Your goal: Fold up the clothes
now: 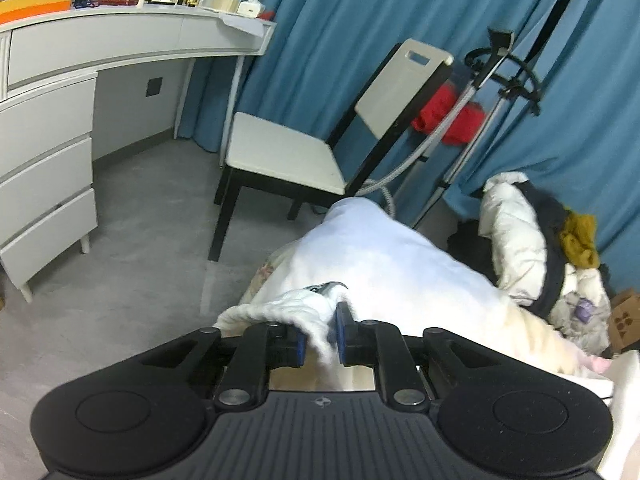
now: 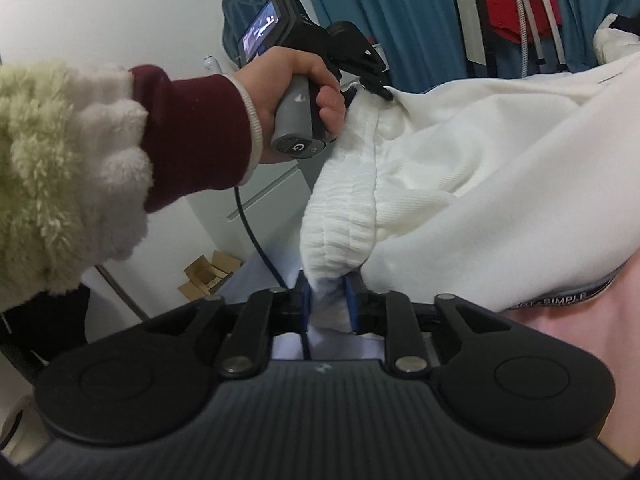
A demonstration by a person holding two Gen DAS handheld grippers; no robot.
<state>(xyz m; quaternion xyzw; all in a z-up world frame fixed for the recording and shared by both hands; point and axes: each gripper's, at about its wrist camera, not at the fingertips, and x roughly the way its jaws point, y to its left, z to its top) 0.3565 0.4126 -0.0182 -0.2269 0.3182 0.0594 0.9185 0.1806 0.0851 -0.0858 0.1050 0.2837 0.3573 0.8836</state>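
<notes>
Garment, white, ribbed band, stretched between both grippers above pale bedding. Left gripper: clamped on bunched band cloth, blue pads close together with fabric pinched between. Right gripper: narrow, gripping the band's other end, cloth caught between the pads. Left hand, maroon cuff under fleecy sleeve, wrapped round the left gripper's grey handle in the right wrist view. Beyond: chair, white dresser, teal curtain, heap of clothes, cardboard box on the floor.
</notes>
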